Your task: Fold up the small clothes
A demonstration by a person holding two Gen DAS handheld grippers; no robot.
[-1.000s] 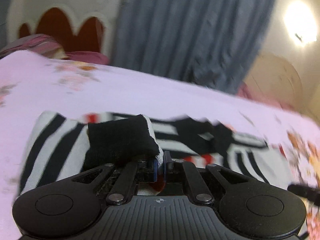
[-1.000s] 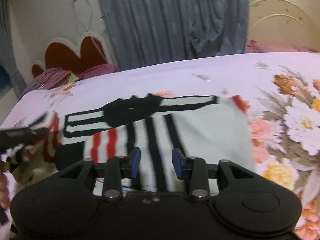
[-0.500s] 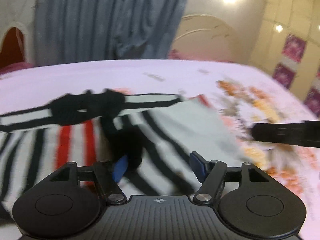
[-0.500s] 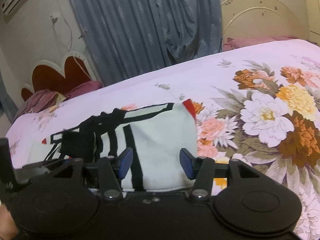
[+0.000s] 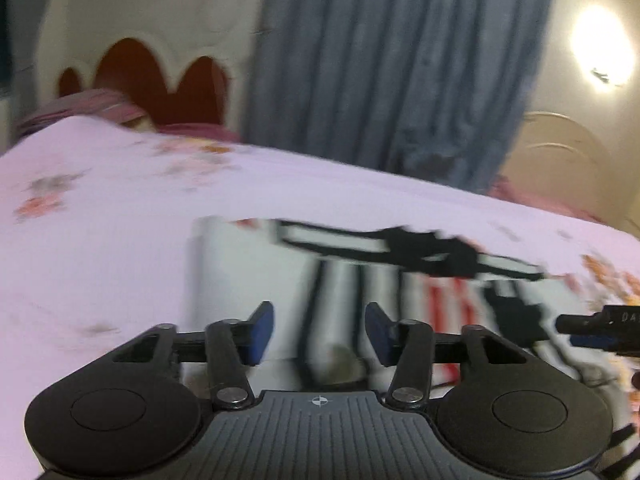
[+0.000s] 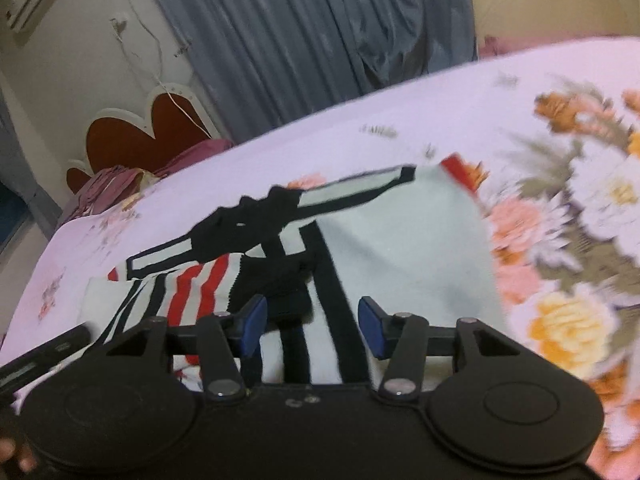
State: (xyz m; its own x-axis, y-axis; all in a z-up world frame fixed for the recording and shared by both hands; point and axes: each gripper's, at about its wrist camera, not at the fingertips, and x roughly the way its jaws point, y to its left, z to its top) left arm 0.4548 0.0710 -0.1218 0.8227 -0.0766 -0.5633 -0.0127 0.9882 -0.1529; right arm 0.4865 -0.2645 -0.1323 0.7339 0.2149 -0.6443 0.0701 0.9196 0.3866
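A small striped garment (image 6: 400,248) lies spread on a bed covered by a pale pink floral sheet (image 6: 560,240). The garment is mostly white, with black stripes, a patch of red stripes toward its 9 o'clock side in the right wrist view, and a black-edged band with a dark knot running across its far edge.

In the right wrist view, the right gripper (image 6: 310,326) sits at 6 o'clock, low over the near edge of the garment. Its jaws stand wide apart and hold nothing; black stripes and a dark fold of cloth show in the gap between the blue fingertips (image 6: 370,326).

In the left wrist view, which is blurred, the left gripper (image 5: 320,332) is also at 6 o'clock with its jaws wide and empty, above the white part of the garment (image 5: 256,264). The tip of the other gripper pokes in at 3 o'clock.

Behind the bed, a blue-grey curtain (image 6: 304,28) hangs at 12 o'clock, and a red scalloped headboard (image 6: 144,132) stands at 10 o'clock
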